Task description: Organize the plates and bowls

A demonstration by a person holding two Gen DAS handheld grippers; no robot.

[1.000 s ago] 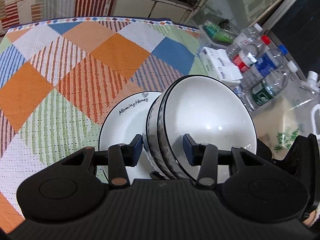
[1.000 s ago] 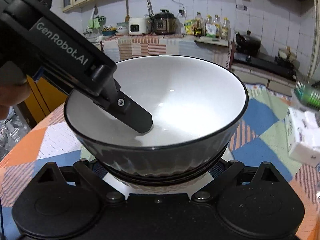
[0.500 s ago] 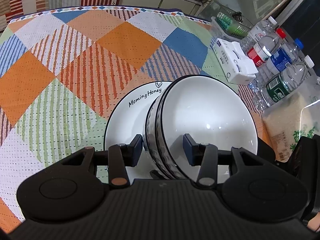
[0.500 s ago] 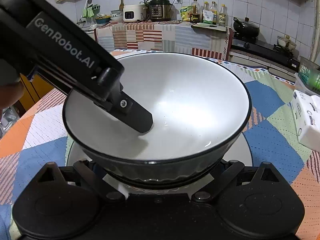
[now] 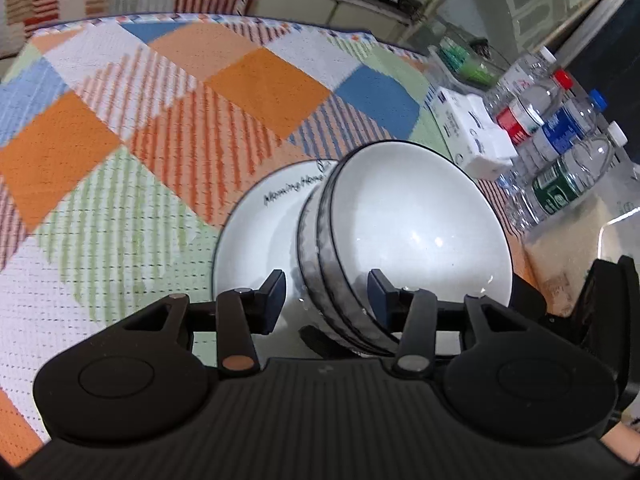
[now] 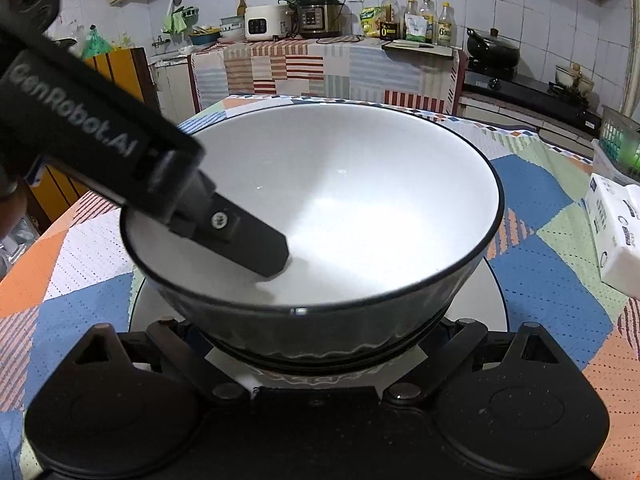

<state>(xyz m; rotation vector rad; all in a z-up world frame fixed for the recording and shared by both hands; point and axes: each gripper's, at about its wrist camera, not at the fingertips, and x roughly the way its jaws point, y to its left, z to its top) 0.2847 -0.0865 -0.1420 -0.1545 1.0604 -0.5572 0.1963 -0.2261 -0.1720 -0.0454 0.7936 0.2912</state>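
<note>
A stack of white bowls with dark ribbed outsides (image 5: 416,232) (image 6: 320,208) sits on a white plate (image 5: 260,236) (image 6: 490,312) lettered "Morning Honey". My left gripper (image 5: 326,288) straddles the stack's near rim, one finger inside the top bowl (image 6: 244,236) and one outside; there is a gap at the outer finger, so it looks open. My right gripper is under the stack at the plate's near edge; its fingertips are hidden by the bowls.
The table has a checked orange, blue and green cloth (image 5: 120,152). A white tissue pack (image 5: 476,140) (image 6: 612,232), several water bottles (image 5: 560,140) and a green basket (image 5: 460,60) stand at the right. A kitchen counter (image 6: 320,64) lies beyond.
The bowls and plate have come lower and nearer the cloth, and the view has shifted over the table. My left gripper keeps the same place on the rim.
</note>
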